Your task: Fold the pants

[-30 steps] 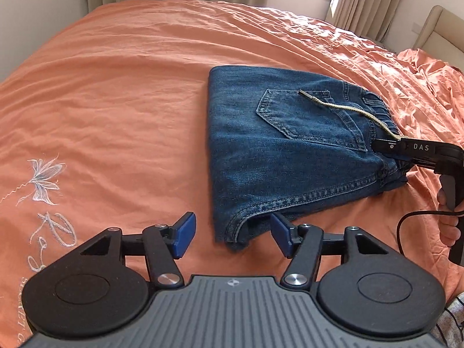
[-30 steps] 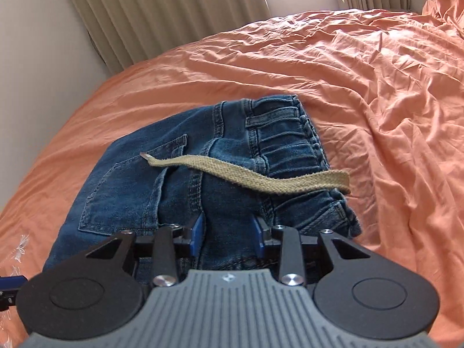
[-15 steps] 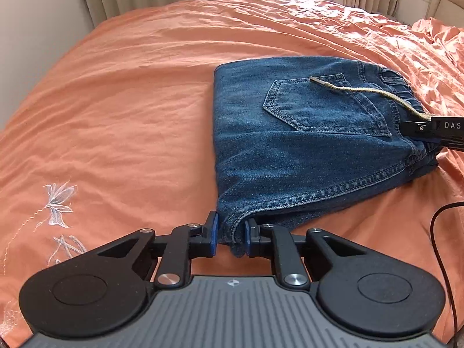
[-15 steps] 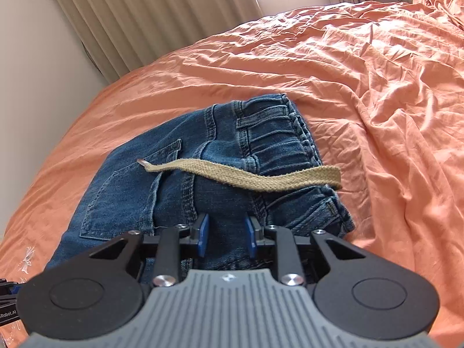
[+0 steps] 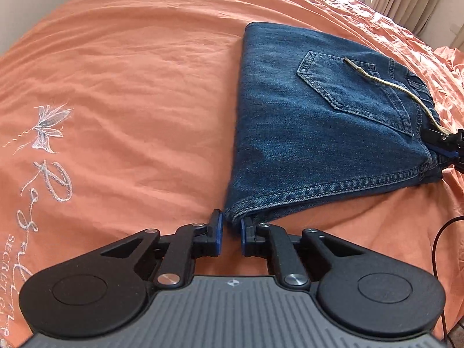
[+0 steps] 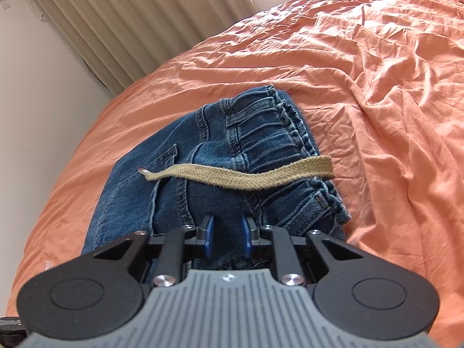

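Observation:
Folded blue jeans (image 5: 313,133) lie on an orange bed sheet (image 5: 130,87), back pocket up, with a tan drawstring (image 5: 400,92) across them. My left gripper (image 5: 231,232) is shut on the near hem corner of the jeans. In the right wrist view the jeans (image 6: 203,156) fill the middle, with the drawstring (image 6: 246,174) lying over the waistband. My right gripper (image 6: 226,229) is shut on the jeans' edge near the waistband. It also shows in the left wrist view (image 5: 443,142) at the right edge.
White embroidery (image 5: 43,156) marks the sheet at the left. Beige curtains (image 6: 130,20) and a wall stand beyond the bed. The sheet is wrinkled to the right (image 6: 391,87). A black cable (image 5: 440,261) hangs at the right.
My left gripper went from open to shut on the hem corner and has pulled it toward me. My right gripper kept its hold and lifted the waistband side a little.

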Tool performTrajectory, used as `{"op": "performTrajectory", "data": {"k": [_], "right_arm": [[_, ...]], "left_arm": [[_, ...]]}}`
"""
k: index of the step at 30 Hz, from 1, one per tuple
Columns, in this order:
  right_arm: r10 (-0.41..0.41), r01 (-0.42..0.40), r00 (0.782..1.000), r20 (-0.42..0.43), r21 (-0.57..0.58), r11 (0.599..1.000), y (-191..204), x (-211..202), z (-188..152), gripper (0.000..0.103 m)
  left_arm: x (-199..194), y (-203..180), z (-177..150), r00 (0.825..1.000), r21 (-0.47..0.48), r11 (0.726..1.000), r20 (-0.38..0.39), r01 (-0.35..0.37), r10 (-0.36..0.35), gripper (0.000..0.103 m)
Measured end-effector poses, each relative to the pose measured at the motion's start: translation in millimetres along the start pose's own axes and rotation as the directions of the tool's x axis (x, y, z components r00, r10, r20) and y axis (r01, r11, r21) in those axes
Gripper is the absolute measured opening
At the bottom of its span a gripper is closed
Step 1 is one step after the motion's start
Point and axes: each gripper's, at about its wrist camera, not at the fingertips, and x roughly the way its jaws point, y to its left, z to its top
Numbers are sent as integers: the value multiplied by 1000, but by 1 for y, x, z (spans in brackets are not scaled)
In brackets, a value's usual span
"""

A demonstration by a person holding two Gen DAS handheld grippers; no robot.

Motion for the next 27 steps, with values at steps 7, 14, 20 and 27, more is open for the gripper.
{"op": "performTrajectory", "data": {"k": [7, 14, 20, 27], "right_arm": [[31, -31, 999, 8, 42, 999, -8, -12, -4, 15], [98, -115, 988, 119, 138, 984, -22, -57, -7, 43], [65, -114, 986, 154, 332, 936, -60, -66, -6, 60], [141, -173, 985, 101, 493, 853, -102, -42, -1, 72]], "left_arm": [[-13, 19, -16, 997, 0, 997, -3, -81, 81, 0], [-47, 32, 1, 992, -71, 996, 119, 56, -47, 15], [-43, 40, 34, 964, -222, 949, 193, 224, -182, 41], [0, 45, 62, 938, -353, 871, 178, 342, -296, 52]]}}
